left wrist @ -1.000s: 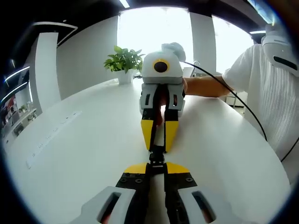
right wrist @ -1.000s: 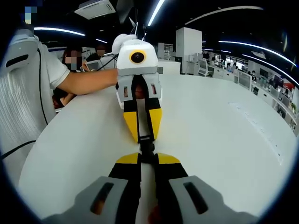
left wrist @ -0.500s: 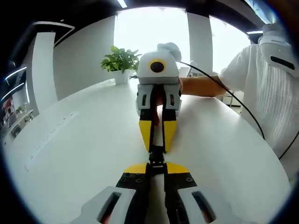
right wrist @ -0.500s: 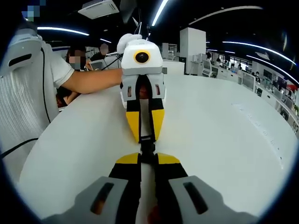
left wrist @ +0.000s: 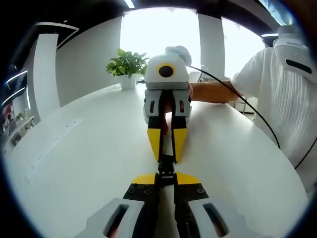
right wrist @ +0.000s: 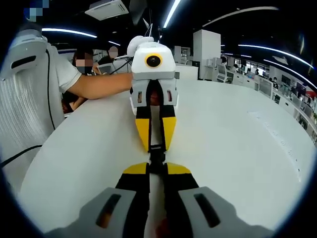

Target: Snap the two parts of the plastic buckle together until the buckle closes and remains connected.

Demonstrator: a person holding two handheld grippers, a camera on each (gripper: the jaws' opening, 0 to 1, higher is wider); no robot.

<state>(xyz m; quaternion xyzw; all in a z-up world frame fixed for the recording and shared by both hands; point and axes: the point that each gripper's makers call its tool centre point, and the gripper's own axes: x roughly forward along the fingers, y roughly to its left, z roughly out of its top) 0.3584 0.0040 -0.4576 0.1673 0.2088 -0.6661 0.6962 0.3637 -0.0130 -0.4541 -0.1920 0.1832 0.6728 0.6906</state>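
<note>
Two handheld grippers meet tip to tip above a white, curved worktop (left wrist: 89,148). The left gripper (left wrist: 166,177) is clenched on one end of a small black plastic buckle (left wrist: 166,166); the right gripper (right wrist: 156,167) clamps the other end. The buckle spans the small gap between the yellow tips. A white pot (left wrist: 131,82) holding a green plant (left wrist: 128,63) stands at the worktop's far edge.

White round table (left wrist: 89,148) — a potted plant (left wrist: 128,67) stands at its far edge.
</note>
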